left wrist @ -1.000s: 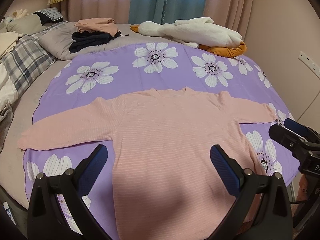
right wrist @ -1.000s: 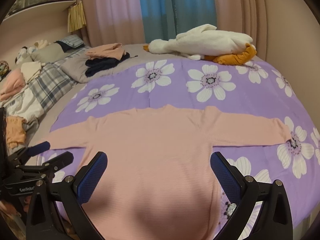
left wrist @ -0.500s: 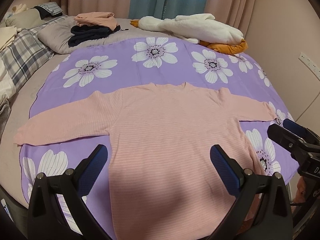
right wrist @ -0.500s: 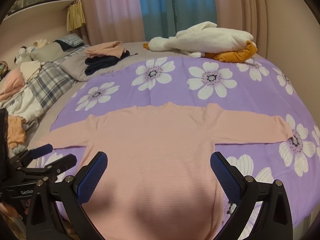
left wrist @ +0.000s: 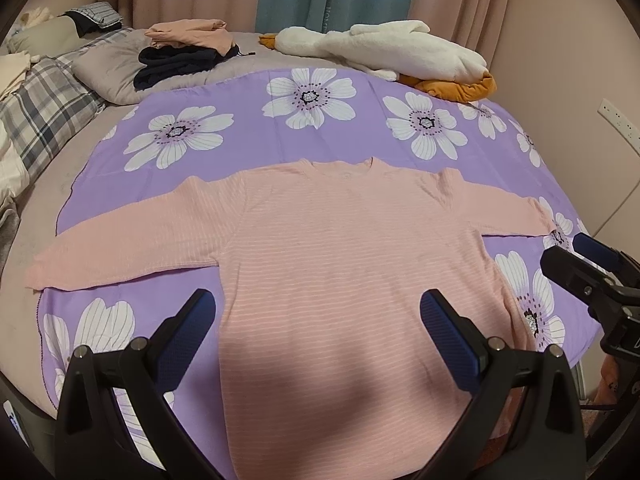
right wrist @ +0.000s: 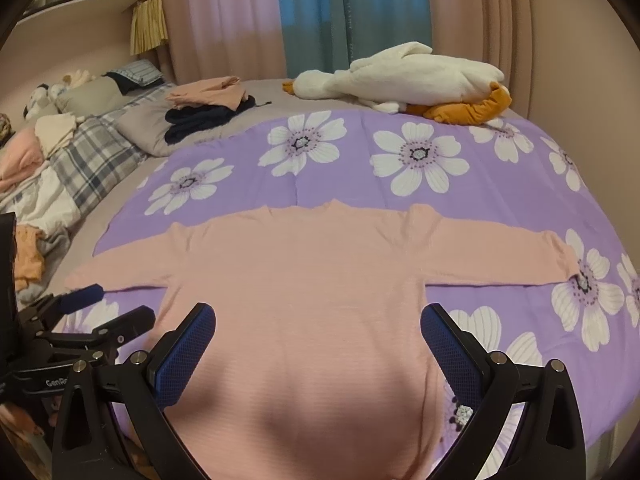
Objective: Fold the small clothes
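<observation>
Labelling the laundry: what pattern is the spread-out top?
Pink top with thin pale horizontal stripes, clearest in the left wrist view.

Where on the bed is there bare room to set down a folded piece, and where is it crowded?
Free: the purple flowered sheet between the pink top's collar and the plush goose. Smaller patches lie under each sleeve. Crowded: the far left, with the pile of folded clothes and the plaid bedding.

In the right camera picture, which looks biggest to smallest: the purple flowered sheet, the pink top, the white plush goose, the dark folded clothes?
1. Purple flowered sheet
2. Pink top, though it lies nearest the camera
3. White plush goose
4. Dark folded clothes

The goose and clothes lie farther back, so both look smaller than they are.
</observation>
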